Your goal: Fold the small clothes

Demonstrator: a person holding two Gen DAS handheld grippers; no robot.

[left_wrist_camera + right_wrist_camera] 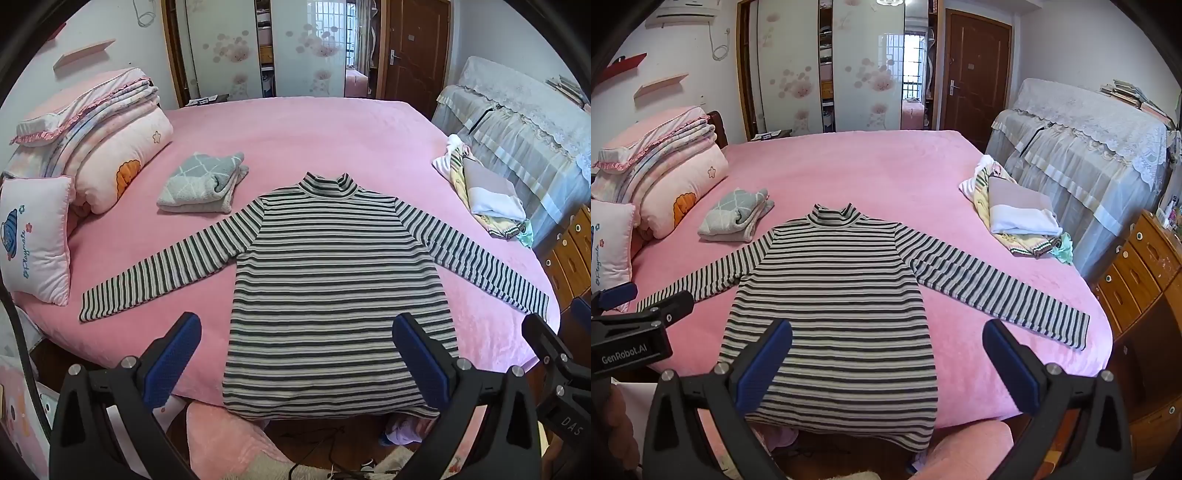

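Observation:
A black-and-white striped turtleneck top (332, 280) (834, 295) lies flat on the pink bed (303, 136) (849, 166), face up, collar away from me, both long sleeves spread out to the sides. Its hem hangs slightly over the near bed edge. My left gripper (297, 332) hovers open above the lower part of the top, nothing between its blue pads. My right gripper (888, 334) is also open and empty, above the top's lower right side. Each gripper shows at the edge of the other's view.
A folded grey patterned garment (203, 184) (735, 218) lies left of the top. A pile of unfolded clothes (484, 192) (1019, 214) sits at the bed's right edge. Quilts and pillows (96, 147) are stacked at left. A wooden drawer unit (1137, 280) stands on the right.

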